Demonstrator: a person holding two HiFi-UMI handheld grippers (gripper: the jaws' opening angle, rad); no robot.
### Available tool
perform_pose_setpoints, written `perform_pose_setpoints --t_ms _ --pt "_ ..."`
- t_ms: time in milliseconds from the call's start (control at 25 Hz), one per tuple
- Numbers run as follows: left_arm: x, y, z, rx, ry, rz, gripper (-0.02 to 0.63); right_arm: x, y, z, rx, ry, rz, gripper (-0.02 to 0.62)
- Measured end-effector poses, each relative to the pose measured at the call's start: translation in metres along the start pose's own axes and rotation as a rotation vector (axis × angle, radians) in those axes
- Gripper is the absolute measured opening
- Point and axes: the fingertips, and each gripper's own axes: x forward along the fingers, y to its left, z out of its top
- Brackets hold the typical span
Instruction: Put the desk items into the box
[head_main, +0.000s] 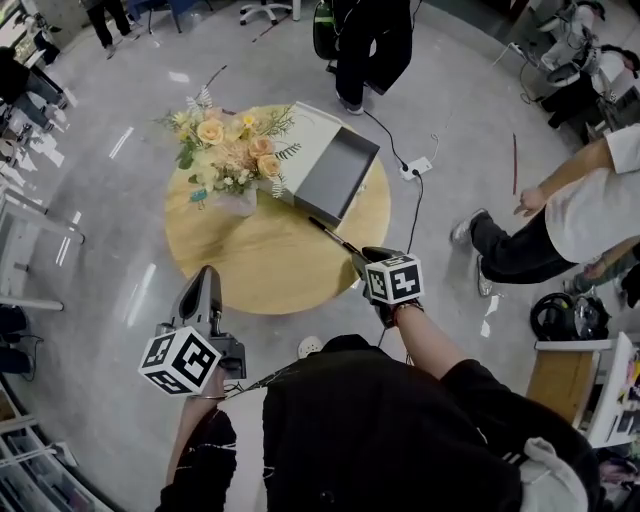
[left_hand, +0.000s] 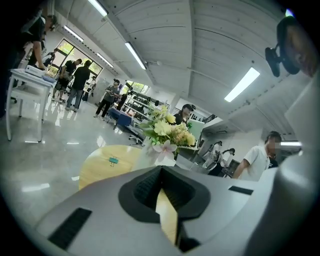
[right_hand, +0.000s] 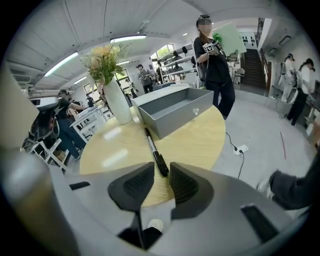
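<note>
The right hand-held gripper (right_hand: 161, 174), jaws apart and empty, lines up on the pen (right_hand: 154, 150) lying before the box (right_hand: 175, 112); closing should follow.

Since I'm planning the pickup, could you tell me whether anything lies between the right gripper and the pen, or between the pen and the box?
Nothing visible does. The pen lies at the open jaws of the right gripper; its far end reaches toward the grey box over bare table, and the flower vase stands aside.
</note>
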Motion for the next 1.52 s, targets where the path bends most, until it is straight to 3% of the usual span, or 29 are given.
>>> perform_pose_setpoints --t_ms 240,1000,1520 --pt "-0.006 0.011 0.004 -0.015 -0.018 0.021 0.009 0.01 0.0 0.0 -0.036 0.04 -0.012 0.117" --pt "-0.009 0.019 0.007 -0.042 -0.042 0.043 0.009 0.018 0.004 0.0 -0.301 0.179 -0.095 0.086" --pt "-0.014 0.021 0.005 -0.053 -0.051 0.051 0.009 0.019 0.005 0.0 -0.336 0.204 -0.089 0.075"
